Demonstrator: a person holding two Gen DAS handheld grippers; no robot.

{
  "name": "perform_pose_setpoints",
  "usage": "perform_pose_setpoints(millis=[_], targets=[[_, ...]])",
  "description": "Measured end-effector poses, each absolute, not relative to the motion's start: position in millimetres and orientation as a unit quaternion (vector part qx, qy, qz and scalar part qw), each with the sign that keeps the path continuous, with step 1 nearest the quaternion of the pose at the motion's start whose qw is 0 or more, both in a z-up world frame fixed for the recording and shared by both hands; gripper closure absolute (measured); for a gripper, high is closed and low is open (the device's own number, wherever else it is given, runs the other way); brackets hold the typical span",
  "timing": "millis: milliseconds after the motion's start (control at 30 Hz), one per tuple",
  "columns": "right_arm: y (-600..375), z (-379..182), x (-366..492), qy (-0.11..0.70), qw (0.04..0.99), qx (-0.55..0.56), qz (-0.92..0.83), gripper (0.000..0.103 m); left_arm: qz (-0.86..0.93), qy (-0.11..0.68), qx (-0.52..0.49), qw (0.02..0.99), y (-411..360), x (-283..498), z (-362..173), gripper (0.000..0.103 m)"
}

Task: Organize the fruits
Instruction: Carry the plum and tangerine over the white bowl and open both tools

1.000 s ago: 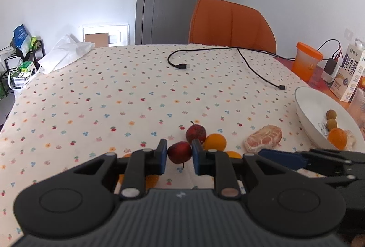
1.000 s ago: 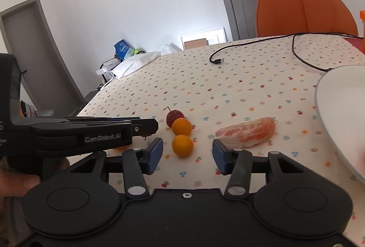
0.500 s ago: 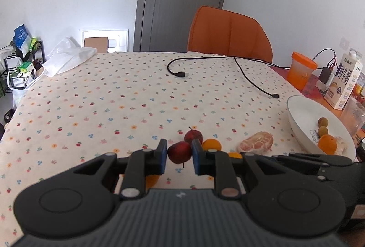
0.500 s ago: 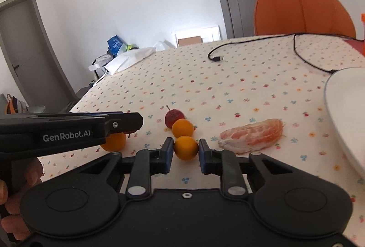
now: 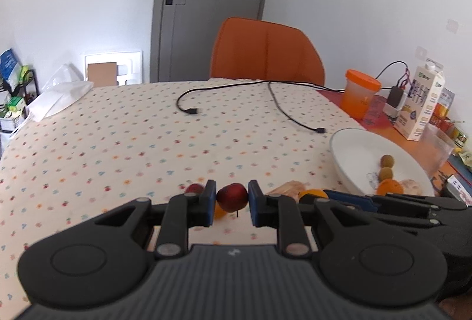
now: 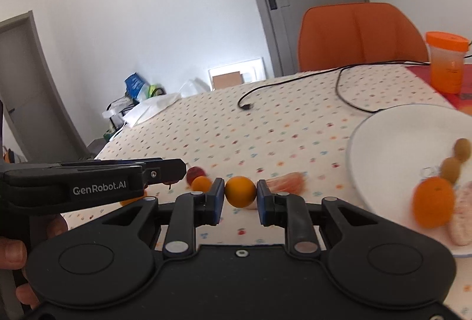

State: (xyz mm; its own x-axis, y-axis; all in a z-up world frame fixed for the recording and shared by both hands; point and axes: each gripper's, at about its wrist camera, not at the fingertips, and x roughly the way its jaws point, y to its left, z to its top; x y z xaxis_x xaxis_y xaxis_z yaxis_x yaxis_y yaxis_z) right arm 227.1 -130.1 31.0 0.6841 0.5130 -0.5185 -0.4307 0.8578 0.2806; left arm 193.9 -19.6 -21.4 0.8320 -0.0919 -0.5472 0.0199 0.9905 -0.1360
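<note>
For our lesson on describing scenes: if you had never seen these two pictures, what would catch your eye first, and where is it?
First, the two fruits gripped at the front: a small dark red apple between the jaws of the left gripper, and a round orange citrus fruit between those of the right gripper. Next, the wide white plate on the right of the flower-dotted tablecloth, already holding fruit.

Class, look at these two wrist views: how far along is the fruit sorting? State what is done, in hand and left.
Done: the white bowl already holds an orange, two small green fruits and a peeled piece. In hand: the left gripper grips a red fruit; the right gripper grips an orange fruit. Left on the cloth: another red fruit, another orange one and a peeled segment.
</note>
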Motion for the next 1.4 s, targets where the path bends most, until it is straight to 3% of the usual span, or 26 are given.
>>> perform_pose_setpoints(millis=[1400], targets=[[-274,34,216,0.274,0.945,0.117,0.136,0.081,-0.138,0.282,-0.012,0.949,-147,227,-17,0.082]])
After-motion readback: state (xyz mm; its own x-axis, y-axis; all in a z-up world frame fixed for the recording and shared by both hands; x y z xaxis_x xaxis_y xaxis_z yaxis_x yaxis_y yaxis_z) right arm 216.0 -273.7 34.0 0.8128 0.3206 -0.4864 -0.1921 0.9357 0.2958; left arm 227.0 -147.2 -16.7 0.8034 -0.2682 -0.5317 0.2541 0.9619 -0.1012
